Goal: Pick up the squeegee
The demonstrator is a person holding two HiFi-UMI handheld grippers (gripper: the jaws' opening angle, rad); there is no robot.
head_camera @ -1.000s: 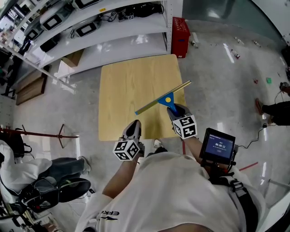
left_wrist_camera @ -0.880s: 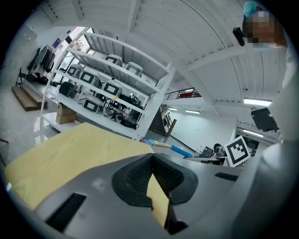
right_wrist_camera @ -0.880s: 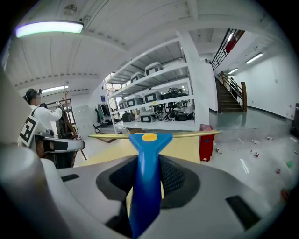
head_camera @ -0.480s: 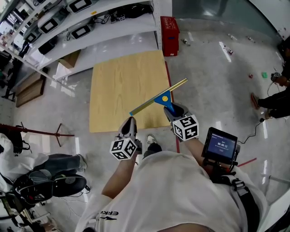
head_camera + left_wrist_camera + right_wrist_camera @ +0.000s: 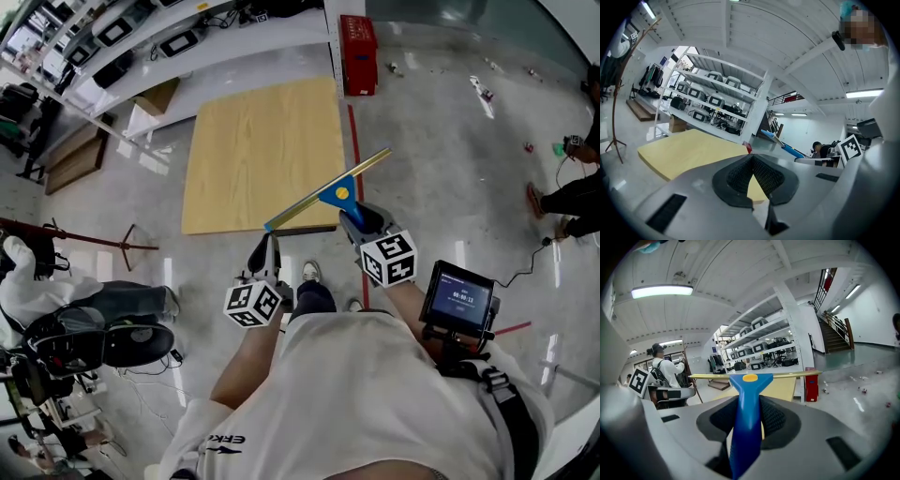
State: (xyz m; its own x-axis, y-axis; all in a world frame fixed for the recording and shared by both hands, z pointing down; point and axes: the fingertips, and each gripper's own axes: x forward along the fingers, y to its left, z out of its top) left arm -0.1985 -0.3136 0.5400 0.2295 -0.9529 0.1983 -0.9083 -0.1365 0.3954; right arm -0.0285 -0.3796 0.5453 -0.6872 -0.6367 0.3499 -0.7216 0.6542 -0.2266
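Seeing left gripper lower centre-left, aimed up-frame, jaws pinched shut on nothing, then right gripper beside it clamped on the blue handle of the squeegee, mid-frame across the wooden table corner, red crate up top, contents unclear.

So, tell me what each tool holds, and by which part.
The right tool grips the squeegee by its blue handle; the left tool is shut, holding nothing.

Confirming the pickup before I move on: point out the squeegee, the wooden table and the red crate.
squeegee [image 5: 336,197], head view, on its blue head.
wooden table [image 5: 262,150], head view, on the bare top.
red crate [image 5: 358,54], head view, on its top face.
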